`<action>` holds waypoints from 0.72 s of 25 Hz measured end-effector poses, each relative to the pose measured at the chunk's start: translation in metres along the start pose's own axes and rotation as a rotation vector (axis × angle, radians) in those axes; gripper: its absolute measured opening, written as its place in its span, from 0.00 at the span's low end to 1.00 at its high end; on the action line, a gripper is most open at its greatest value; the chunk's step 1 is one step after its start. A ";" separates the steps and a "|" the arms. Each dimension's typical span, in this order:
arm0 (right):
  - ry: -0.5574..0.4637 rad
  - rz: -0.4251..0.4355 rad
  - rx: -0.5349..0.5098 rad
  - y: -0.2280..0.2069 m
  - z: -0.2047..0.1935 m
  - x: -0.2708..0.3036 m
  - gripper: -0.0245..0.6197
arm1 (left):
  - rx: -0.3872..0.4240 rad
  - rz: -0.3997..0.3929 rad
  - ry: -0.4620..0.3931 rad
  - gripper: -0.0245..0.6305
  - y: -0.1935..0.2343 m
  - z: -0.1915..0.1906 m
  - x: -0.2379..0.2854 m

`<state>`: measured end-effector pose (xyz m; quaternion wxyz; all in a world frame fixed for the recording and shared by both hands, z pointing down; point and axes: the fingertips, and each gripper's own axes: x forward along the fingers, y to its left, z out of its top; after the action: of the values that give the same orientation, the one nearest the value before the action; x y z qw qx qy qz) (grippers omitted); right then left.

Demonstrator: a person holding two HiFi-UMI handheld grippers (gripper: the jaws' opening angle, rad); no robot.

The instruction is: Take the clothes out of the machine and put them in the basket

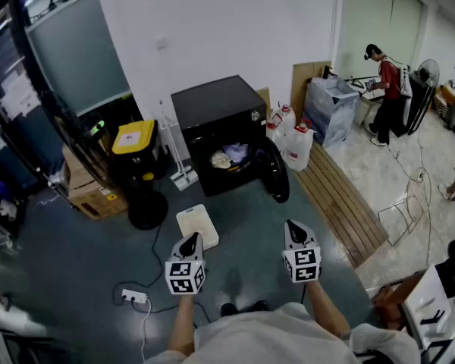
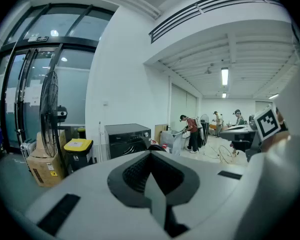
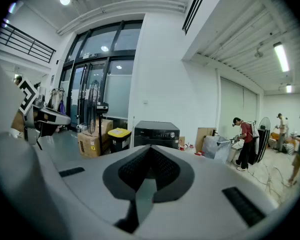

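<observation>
Black machine [image 1: 216, 105], white basket [image 1: 199, 220], yellow bin lid [image 1: 133, 136], lilac and cream clothes [image 1: 229, 156], grey floor [image 1: 76, 256]

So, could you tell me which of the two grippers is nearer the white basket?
The left gripper: its tip shows right by the white basket, while the right gripper is well off to the side.

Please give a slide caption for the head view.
The left gripper and right gripper, both shut, face the open washing machine holding clothes; basket on the floor.
</observation>
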<state>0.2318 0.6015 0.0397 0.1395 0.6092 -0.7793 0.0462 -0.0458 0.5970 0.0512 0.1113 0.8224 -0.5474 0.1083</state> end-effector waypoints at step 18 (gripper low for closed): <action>0.002 0.050 -0.004 -0.032 -0.022 -0.009 0.08 | 0.006 0.013 0.008 0.07 -0.054 -0.010 0.013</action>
<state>0.2678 0.6074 0.0552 0.1402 0.5892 -0.7943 0.0489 0.0085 0.6088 0.0613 0.1102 0.8186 -0.5521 0.1141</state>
